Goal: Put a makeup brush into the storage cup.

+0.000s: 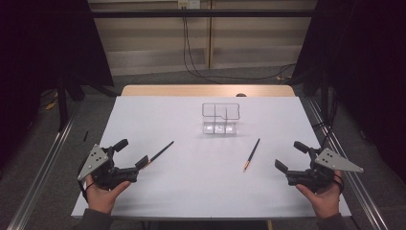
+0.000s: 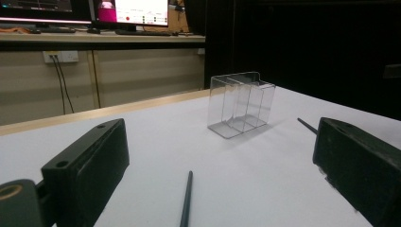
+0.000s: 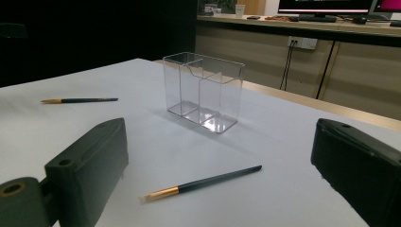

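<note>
High view. A white table (image 1: 191, 191) with a clear holder (image 1: 220, 118) standing upright toward the far middle, its compartments empty. Two dark brushes lie flat on the sheet: the left brush (image 1: 159, 153) slants up and to the right, its near end just beside the left gripper (image 1: 130, 153); the right brush (image 1: 251, 155), with a gold band at its near end, lies between holder and right gripper (image 1: 288, 156), apart from both. Each gripper sits low at a near corner of the table, jaws spread wide and holding nothing. Likely a ready stance: each hand faces the brush on its own side.

Left gripper view. Jaws stand far apart, empty. The left brush (image 2: 186, 201) runs up the gap between them, so the gripper seems lined up for a pick. The holder (image 2: 241, 104) stands beyond; the tip of the other brush (image 2: 307, 126) peeks out by the right jaw.

Right gripper view. Jaws wide apart, nothing between the pads. The right brush (image 3: 203, 183) lies crosswise just ahead, gold band to the left. The holder (image 3: 203, 92) stands behind it, and the left brush (image 3: 79, 100) lies far off. Judged: nothing picked yet; both brushes await lifting into the holder.
</note>
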The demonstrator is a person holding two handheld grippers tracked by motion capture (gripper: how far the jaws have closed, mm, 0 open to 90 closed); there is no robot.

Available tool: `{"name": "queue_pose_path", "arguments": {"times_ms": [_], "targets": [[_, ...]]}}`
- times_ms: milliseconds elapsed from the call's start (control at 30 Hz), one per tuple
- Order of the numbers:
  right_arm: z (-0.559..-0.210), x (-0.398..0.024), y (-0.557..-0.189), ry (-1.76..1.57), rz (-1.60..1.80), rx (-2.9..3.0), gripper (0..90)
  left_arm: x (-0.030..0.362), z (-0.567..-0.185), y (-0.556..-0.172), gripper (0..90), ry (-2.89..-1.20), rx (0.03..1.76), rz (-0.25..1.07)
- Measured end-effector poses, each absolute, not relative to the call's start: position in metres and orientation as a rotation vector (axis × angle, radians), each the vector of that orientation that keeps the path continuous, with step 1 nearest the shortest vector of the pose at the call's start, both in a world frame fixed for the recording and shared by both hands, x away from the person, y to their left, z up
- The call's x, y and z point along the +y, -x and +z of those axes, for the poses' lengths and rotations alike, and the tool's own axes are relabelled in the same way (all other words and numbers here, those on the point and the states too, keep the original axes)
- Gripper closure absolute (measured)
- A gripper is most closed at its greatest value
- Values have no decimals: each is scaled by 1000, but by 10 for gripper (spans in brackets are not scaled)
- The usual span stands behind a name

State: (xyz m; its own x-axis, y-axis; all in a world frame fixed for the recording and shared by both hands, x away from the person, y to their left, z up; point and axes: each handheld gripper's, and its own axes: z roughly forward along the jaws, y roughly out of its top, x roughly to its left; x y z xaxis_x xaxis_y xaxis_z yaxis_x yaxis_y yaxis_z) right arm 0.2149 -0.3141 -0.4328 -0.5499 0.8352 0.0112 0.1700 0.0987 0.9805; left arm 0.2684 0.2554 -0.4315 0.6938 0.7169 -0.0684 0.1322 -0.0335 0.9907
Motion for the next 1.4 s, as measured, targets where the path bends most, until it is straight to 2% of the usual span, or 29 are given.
{"name": "queue_pose_path", "arguments": {"times_ms": [800, 1400], "targets": [[-433, -318, -214, -984, 1492, 1792, 41, 243, -433, -279, 45, -1563, 753, 540], [-433, -324, -209, -999, 1486, 1783, 41, 232, -435, -310, 45, -1535, 802, 553]]}}
